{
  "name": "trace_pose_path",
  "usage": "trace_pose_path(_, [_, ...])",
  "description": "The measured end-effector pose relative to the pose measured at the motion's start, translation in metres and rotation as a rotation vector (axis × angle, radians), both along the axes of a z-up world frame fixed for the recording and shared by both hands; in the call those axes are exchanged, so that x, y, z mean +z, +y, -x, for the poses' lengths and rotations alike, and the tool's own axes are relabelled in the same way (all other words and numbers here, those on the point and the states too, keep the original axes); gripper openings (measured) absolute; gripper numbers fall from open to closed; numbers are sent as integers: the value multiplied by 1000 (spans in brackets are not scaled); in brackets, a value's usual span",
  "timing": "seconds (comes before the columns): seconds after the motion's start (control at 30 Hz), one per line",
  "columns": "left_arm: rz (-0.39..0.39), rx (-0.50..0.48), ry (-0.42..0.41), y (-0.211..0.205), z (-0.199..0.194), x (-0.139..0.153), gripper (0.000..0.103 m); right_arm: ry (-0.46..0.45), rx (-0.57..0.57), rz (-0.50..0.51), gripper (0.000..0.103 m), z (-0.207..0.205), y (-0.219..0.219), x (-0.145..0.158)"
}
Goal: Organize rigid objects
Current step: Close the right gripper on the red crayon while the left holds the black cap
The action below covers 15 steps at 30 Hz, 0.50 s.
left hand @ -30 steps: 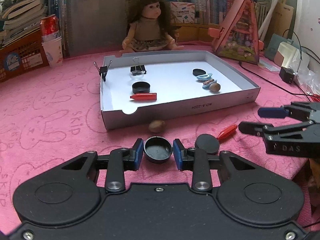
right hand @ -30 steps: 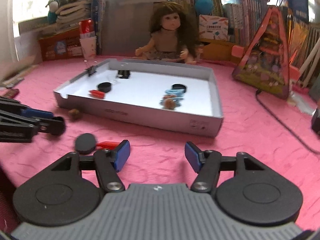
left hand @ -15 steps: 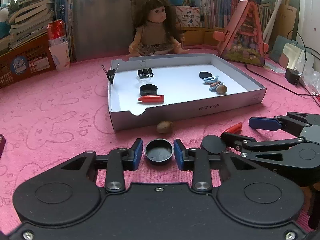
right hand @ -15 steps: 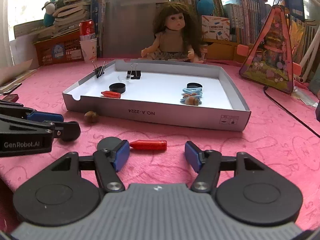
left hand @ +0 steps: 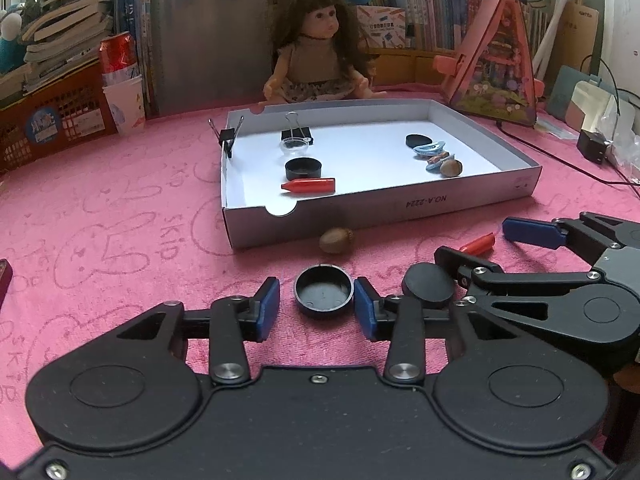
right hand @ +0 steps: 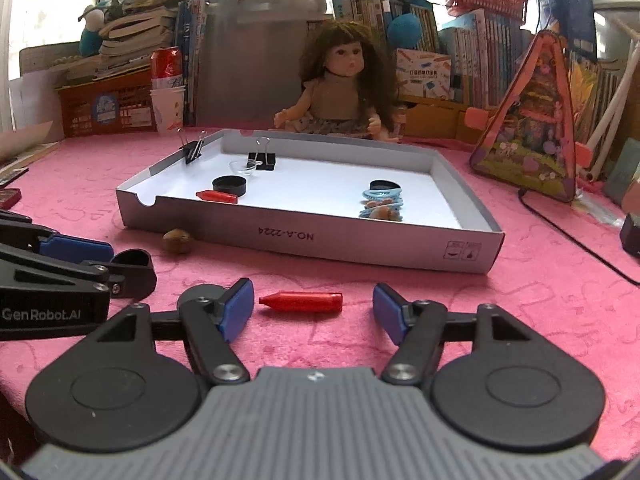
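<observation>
Left tongs (left hand: 316, 306) parted around a black cap (left hand: 324, 295) on the pink counter (left hand: 120, 240), right pad touching it; the tray (left hand: 400, 210) wall beyond reads "NO.A-2224", inverted. Right tongs (right hand: 313, 312) agape, red crayon (right hand: 301, 302) lying between; neighbouring tool marked "GenRobot.AI".

A doll (right hand: 344, 92) sits before books (right hand: 404, 28), beside a red can (right hand: 166, 64).

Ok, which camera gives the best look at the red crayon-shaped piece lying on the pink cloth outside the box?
The right wrist view: the red crayon-shaped piece lies whole between the open right hand-held gripper fingers. In the left wrist view only its end shows, behind the right gripper's finger.
</observation>
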<state>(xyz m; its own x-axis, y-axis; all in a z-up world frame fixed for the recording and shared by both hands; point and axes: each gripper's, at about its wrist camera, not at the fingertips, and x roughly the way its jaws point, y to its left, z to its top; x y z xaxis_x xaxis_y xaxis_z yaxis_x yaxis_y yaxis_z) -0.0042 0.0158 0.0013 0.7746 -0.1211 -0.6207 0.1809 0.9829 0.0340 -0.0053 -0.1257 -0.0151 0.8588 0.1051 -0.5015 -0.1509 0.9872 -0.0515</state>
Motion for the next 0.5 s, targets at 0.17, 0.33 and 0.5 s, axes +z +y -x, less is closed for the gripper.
trace_pose_path(0.17, [-9, 30, -21, 0, 1, -4, 52, -14, -5, -10, 79, 2, -2, -2])
trace_pose_path(0.33, [2, 59, -23, 1, 2, -5, 55, -18, 28, -31, 63, 6, -2, -2])
trace_pose_path(0.5, [16, 69, -20, -2, 2, -3, 30, -16, 68, -27, 49, 9, 3, 1])
